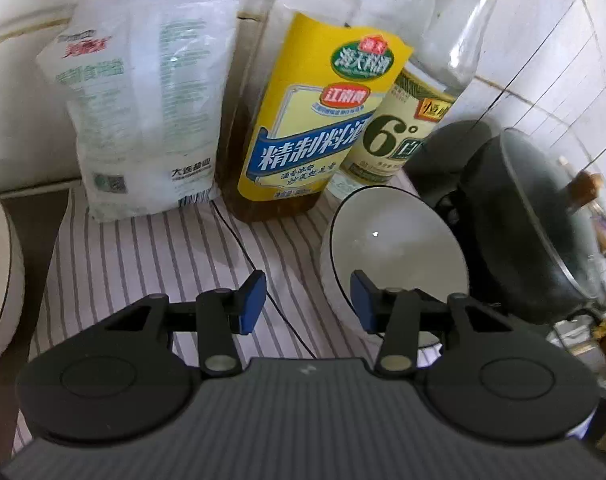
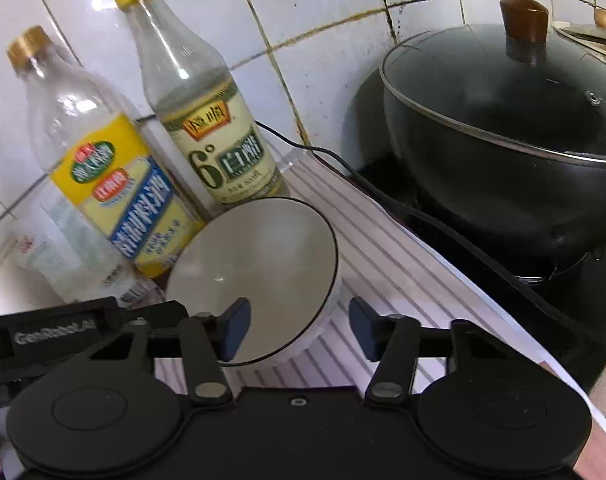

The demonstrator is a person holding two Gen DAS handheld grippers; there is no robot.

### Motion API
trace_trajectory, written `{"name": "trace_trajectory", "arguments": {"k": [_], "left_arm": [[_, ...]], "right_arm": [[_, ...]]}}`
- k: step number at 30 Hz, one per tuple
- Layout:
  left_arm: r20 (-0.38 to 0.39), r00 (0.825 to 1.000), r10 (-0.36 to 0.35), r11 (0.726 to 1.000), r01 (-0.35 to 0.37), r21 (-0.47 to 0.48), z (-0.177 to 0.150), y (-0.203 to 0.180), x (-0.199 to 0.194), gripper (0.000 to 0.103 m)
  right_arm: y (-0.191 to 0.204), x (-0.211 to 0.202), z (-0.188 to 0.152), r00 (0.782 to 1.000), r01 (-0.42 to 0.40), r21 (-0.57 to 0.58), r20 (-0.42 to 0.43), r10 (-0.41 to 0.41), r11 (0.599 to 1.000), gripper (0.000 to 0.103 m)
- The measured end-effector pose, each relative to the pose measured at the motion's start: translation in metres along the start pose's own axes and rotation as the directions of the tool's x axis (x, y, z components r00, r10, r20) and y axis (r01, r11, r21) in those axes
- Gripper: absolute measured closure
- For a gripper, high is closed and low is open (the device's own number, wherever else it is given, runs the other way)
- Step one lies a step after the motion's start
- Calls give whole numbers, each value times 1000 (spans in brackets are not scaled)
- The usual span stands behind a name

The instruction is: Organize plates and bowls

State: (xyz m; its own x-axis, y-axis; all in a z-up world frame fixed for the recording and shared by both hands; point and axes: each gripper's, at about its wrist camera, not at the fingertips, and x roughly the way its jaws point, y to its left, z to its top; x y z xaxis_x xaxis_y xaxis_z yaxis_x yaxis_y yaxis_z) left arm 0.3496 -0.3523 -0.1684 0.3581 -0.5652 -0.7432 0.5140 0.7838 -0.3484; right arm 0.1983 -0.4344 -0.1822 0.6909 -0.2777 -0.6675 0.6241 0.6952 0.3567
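Closing in on the white bowl [image 2: 259, 276] standing on the striped mat [image 2: 383, 264] beside the bottles [image 2: 207, 120]. Right gripper [image 2: 299, 326] is straddling its near rim, jaws half-wide, pads not visibly pressing; left gripper [image 1: 309, 300] is hovering narrow, empty. Next: pinch the rim and lift.

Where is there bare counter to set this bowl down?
Free: the striped mat between the salt bag and the bowl, and the strip between bowl and wok. Crowded: the back wall, where the bottles stand.
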Motion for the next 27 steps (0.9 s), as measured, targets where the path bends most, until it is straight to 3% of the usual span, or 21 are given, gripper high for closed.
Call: {"name": "trace_trajectory", "arguments": {"k": [5, 7, 16, 21, 27], "left_arm": [[10, 1000, 28, 1000, -28, -2, 3, -8, 15, 61], [-13, 1000, 15, 1000, -16, -24, 4, -6, 20, 68], [-64, 997, -41, 995, 35, -95, -4, -5, 35, 89], [-64, 998, 24, 999, -25, -27, -10, -19, 29, 89], [-79, 996, 51, 998, -54, -40, -16, -14, 9, 89]], "right_arm": [[-1, 12, 3, 999, 9, 31, -33, -8, 999, 63], [-1, 13, 3, 999, 28, 23, -39, -27, 999, 70], [0, 17, 5, 999, 29, -5, -36, -29, 1000, 77], [1, 15, 4, 999, 22, -17, -49, -23, 1000, 79], [4, 1, -4, 996, -13, -10, -90, 12, 1000, 80]]}}
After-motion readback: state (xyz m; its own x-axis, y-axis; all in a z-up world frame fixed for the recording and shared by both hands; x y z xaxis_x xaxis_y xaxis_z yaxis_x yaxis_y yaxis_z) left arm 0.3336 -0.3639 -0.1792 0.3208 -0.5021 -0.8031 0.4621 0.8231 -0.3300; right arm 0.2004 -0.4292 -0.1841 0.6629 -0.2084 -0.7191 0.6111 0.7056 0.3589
